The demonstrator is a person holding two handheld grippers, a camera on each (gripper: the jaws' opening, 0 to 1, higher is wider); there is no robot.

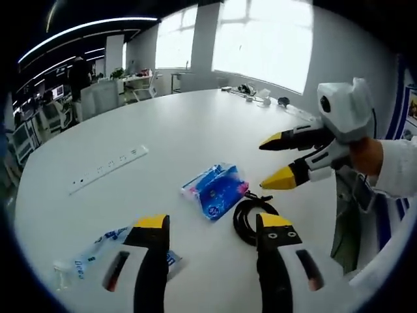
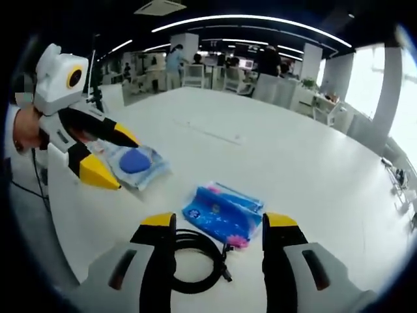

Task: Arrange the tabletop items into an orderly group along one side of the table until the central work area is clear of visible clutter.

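A blue snack packet (image 1: 215, 189) lies mid-table, with a coiled black cable (image 1: 249, 220) just to its right. My left gripper (image 1: 212, 225) is open, nothing between its jaws, hovering short of both. A clear plastic bag with blue print (image 1: 91, 254) lies partly under its left jaw. My right gripper (image 1: 262, 165) comes in from the right, open. In the right gripper view, the right gripper (image 2: 219, 222) is open over the packet (image 2: 225, 212) and the cable (image 2: 195, 261). The left gripper (image 2: 125, 163) is open above the clear bag (image 2: 135, 163).
A white power strip (image 1: 107, 168) lies on the round white table (image 1: 182, 124) to the left. Small cables and gadgets (image 1: 257, 94) sit at the far edge near the window. Desks and chairs (image 2: 195, 72) stand beyond the table.
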